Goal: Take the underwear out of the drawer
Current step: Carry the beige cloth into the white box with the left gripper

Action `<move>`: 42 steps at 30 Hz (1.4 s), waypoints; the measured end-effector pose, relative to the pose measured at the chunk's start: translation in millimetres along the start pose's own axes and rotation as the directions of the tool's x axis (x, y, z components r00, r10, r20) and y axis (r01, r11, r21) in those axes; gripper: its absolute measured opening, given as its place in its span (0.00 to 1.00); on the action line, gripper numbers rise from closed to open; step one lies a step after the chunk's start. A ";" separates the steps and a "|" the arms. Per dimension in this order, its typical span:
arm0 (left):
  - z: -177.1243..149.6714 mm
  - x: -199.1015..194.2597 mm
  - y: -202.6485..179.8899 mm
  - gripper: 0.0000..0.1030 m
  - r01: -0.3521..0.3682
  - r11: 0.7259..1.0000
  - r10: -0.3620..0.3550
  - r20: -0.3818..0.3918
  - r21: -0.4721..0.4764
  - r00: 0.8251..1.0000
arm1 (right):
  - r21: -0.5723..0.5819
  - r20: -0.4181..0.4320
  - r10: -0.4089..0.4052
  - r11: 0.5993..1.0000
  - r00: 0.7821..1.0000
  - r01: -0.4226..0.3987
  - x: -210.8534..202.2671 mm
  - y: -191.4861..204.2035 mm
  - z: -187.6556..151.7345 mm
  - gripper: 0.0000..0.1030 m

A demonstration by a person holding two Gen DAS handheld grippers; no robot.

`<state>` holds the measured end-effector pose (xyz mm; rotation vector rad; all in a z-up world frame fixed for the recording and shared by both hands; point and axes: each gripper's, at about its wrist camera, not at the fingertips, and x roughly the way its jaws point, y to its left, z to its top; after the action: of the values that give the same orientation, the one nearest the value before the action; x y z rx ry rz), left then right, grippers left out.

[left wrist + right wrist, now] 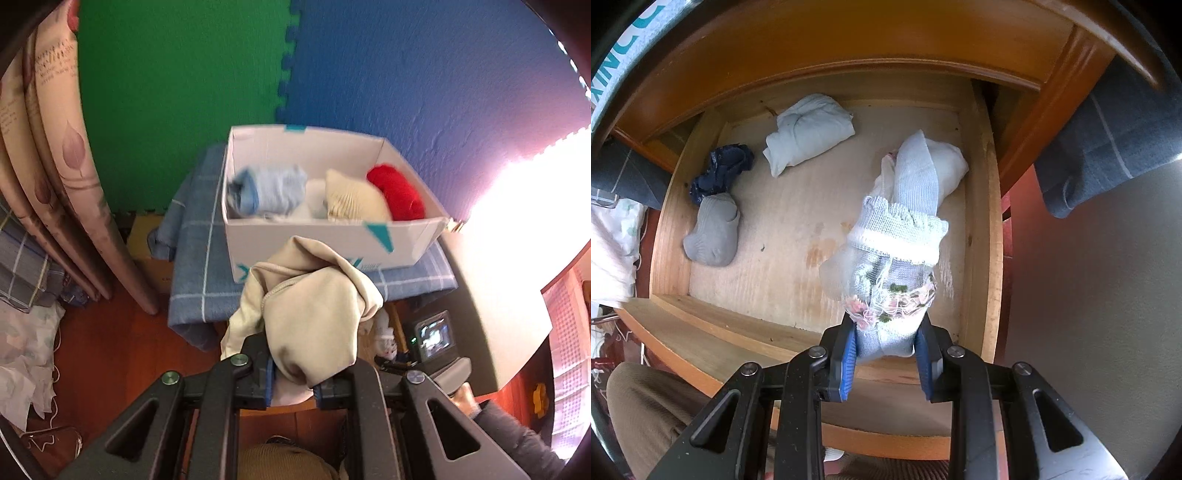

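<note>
While left gripper (293,384) is clamped on beige underwear (310,306) before white box (317,247), right gripper (886,356) pinching light blue garment (897,251) over wooden drawer (979,221), grey sock (713,236) inside

A green (177,92) and blue foam mat (424,74) back what looks like a curtain (55,166).

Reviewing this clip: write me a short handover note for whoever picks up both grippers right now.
Left gripper: shut on a beige garment, held in front of the white box.
Right gripper: shut on a pale blue lace-trimmed piece, over the open drawer.
Box already holds light blue, cream and red items.
Left in the drawer: white folded piece, navy piece, grey sock.
Next, probably: drop both held pieces in the box, then return for the rest.
</note>
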<state>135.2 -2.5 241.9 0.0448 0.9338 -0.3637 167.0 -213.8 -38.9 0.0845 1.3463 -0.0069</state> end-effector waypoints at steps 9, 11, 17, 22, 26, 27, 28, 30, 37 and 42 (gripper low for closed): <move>43.0 -73.9 -17.7 0.14 -0.048 0.997 0.040 0.108 0.065 0.993 | 0.005 0.000 0.010 1.000 1.000 -0.010 0.9 -1.0 -0.6 0.25; 58.4 -89.6 -22.0 0.14 -0.048 0.996 0.037 0.137 0.078 0.990 | 0.007 0.005 0.014 1.000 1.000 -0.014 0.3 -1.5 -1.0 0.25; 109.3 -120.5 -32.6 0.14 -0.103 0.990 0.078 0.227 0.100 0.971 | 0.007 0.002 0.022 1.000 1.000 -0.022 0.0 -3.8 -1.5 0.25; 146.3 -130.8 -29.2 0.14 -0.113 0.990 0.082 0.315 0.081 0.946 | 0.015 0.004 0.042 0.999 0.999 -0.042 -1.1 -6.3 -0.9 0.25; 169.2 -108.6 -18.3 0.14 -0.122 0.992 0.104 0.311 0.039 0.945 | 0.011 0.006 0.043 0.999 0.999 -0.043 -2.0 -7.2 -1.0 0.25; 172.4 -99.8 -17.6 0.14 -0.128 0.991 0.110 0.305 0.040 0.946 | 0.012 0.005 0.044 0.999 0.999 -0.044 -1.7 -7.7 -1.0 0.25; 176.0 -92.8 -17.0 0.14 -0.135 0.990 0.118 0.300 0.037 0.947 | 0.014 0.004 0.047 0.999 0.999 -0.047 -1.3 -8.0 -0.9 0.25; 177.9 -64.2 -15.4 0.14 -0.130 0.991 0.118 0.267 0.027 0.956 | 0.012 0.004 0.050 0.999 0.999 -0.050 -1.5 -7.4 -1.1 0.25; 162.7 35.8 -19.2 0.14 -0.125 0.991 0.118 0.143 0.040 0.983 | 0.001 0.003 0.064 0.998 0.998 -0.064 -2.3 -6.8 -2.0 0.25; 136.9 102.2 -27.9 0.14 -0.171 0.981 0.169 0.024 0.094 0.985 | 0.017 0.004 0.092 0.996 0.996 -0.092 -1.1 -10.6 -0.6 0.25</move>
<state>287.6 -84.5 246.1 0.2082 0.8895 -0.2497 165.7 -224.3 -38.6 0.1610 1.3386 0.0595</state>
